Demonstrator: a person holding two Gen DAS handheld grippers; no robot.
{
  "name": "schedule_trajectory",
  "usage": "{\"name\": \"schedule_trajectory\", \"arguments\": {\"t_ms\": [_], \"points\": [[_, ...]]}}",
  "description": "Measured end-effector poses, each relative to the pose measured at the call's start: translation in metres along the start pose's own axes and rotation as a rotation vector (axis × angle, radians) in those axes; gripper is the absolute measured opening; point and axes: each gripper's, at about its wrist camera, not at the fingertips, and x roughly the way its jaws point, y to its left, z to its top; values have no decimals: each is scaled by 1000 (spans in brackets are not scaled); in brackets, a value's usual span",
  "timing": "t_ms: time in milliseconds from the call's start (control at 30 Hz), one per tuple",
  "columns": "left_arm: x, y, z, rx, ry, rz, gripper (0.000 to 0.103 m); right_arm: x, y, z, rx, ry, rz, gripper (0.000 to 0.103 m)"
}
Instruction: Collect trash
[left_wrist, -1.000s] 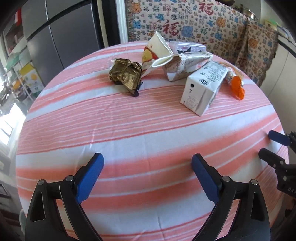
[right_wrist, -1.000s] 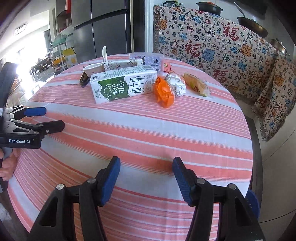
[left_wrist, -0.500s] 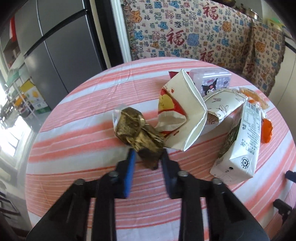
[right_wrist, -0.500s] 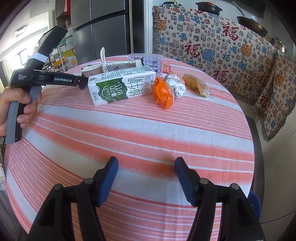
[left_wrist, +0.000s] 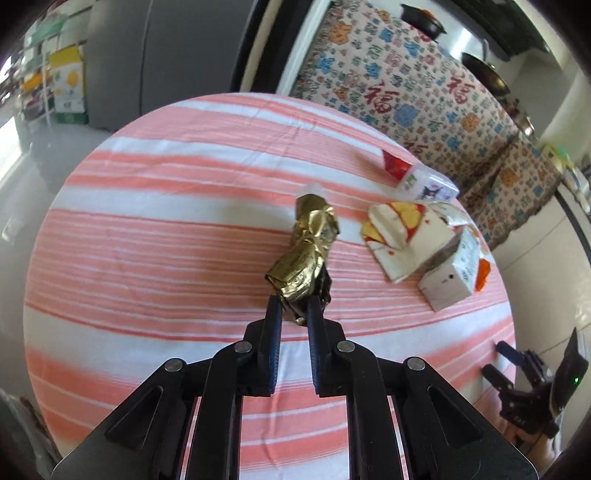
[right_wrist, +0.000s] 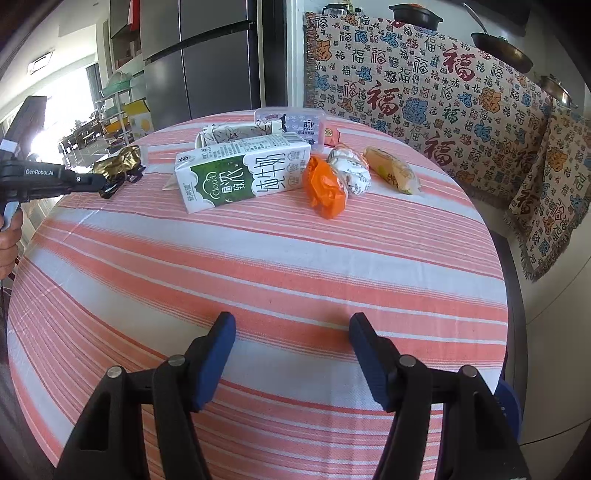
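Gold wrapper (left_wrist: 308, 254): crumpled foil, centre of the left wrist view, sticking up and away from the left gripper (left_wrist: 293, 308). Its near end sits pinched between the two blue pads; the jaws have just been closing and now stand nearly together on the foil. In the right wrist view the same wrapper (right_wrist: 120, 162) shows at upper left, at the tip of the left tool, apparently just clear of the striped tablecloth (right_wrist: 295, 266), though contact with the cloth cannot be ruled out from either view.

Grip note: you have only the near end of the wrapper. Foil crushes and slips, so keep the squeeze steady and do not relax it while you carry. Judged from the little foil between the pads, a quick swing could shake it loose; move smoothly and keep the free end from dragging on the cloth.

Neighbours: the torn white-and-red packet (left_wrist: 402, 240) lies to the right of the wrapper in the left view, apart from it, with the milk carton (right_wrist: 242, 171) beyond. Lift away to the left side of the frame so you do not snag either.

Right gripper (right_wrist: 291, 354): bottom of its own view, jaws apart, nothing between them, over bare cloth. The orange bag (right_wrist: 325, 186) and two wrapped buns beside it lie upper centre of that view, well ahead of it. No bin is visible in either view; locate it before you travel.
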Motion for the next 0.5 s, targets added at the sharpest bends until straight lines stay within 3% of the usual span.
{"name": "schedule_trajectory", "arguments": {"t_ms": [100, 267, 333, 433, 500], "points": [[-3, 17, -3, -72, -9, 14, 21, -1, 0, -1, 4, -7, -2, 66], [-17, 10, 2, -12, -85, 65, 89, -2, 1, -3, 1, -18, -1, 66], [-21, 1, 6, 41, -119, 90, 100, -2, 1, -3, 0, -19, -1, 66], [-2, -17, 18, 124, -67, 107, 101, -1, 1, -3, 1, -19, -1, 66], [17, -29, 23, 186, -37, 159, 100, -1, 1, -3, 2, -18, 1, 66]]}}
